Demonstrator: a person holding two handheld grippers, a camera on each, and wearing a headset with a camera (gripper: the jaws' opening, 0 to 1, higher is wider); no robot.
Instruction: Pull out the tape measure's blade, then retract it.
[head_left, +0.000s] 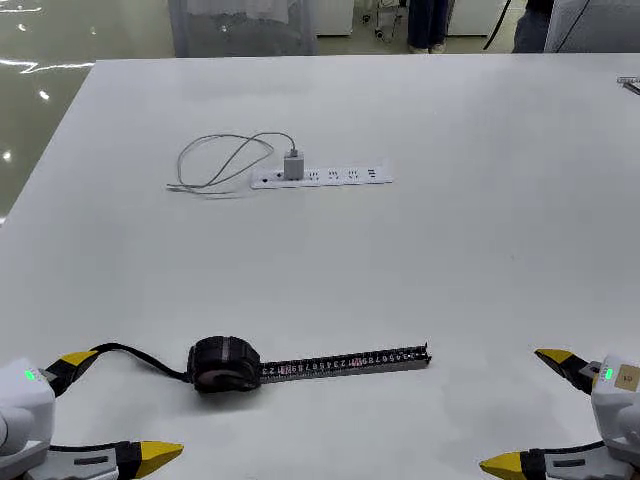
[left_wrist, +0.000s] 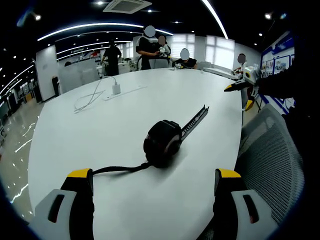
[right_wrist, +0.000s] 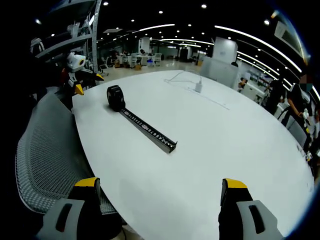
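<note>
A black tape measure (head_left: 223, 364) lies on the white table (head_left: 400, 260) near its front edge, with a length of dark blade (head_left: 345, 362) pulled out to the right and a black strap trailing left. My left gripper (head_left: 115, 408) stands open at the bottom left, apart from the case; the case (left_wrist: 162, 142) sits ahead of its jaws. At the bottom right my right gripper (head_left: 535, 410) is open, clear of the blade's end hook (right_wrist: 171, 146). The tape measure (right_wrist: 115, 97) lies far off in the right gripper view. Nothing is held.
A white power strip (head_left: 322, 176) with a plugged-in charger and a looped white cable (head_left: 215, 163) lies mid-table. A grey mesh chair (right_wrist: 45, 160) stands at the table's near edge. Several people (left_wrist: 150, 47) stand beyond the far side.
</note>
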